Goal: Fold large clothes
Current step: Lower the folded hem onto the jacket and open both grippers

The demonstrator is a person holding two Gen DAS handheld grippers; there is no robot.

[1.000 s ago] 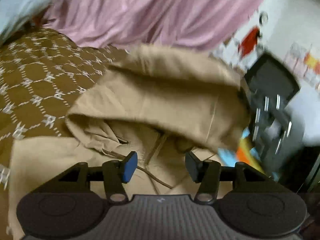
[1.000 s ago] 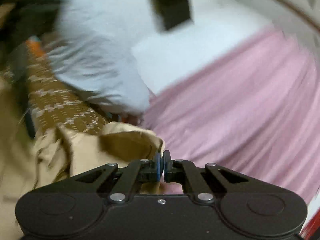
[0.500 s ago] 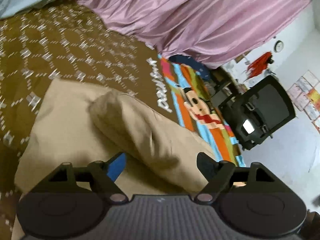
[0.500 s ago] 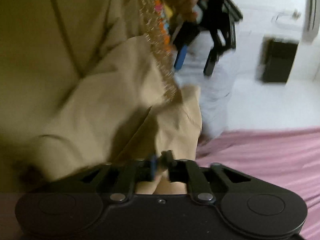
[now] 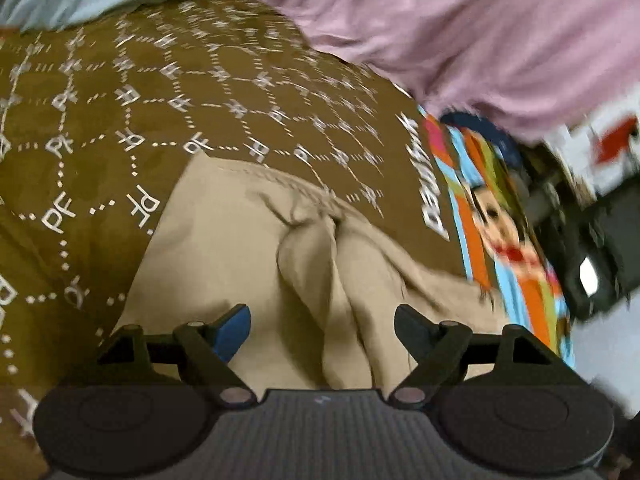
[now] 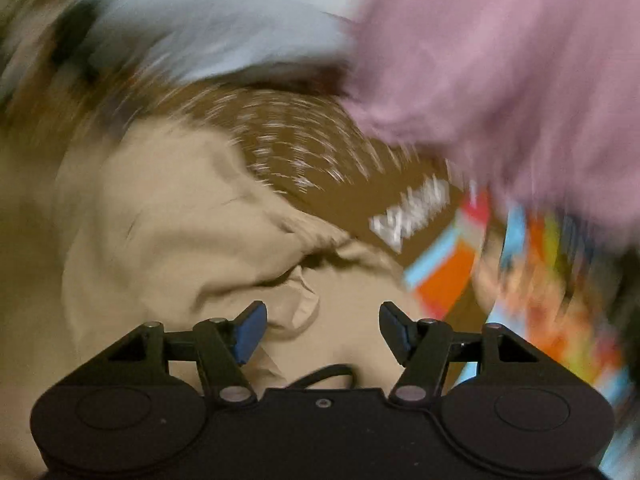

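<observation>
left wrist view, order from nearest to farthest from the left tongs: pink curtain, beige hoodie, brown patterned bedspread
1. beige hoodie, right under and ahead of the open left tongs
2. brown patterned bedspread, beyond it, stretching left
3. pink curtain, farthest, upper right

Matt tan cloth hoodie (image 5: 224, 248) lies on a brown printed fabric bedspread (image 5: 120, 120).

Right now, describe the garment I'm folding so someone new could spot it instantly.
Look at the brown bedspread with its white dotted lattice, bordered by pink fabric on its far side. Lying on it, directly ahead of the open left gripper, is the tan garment. It is the only plain, unpatterned, rumpled beige cloth there.
</observation>
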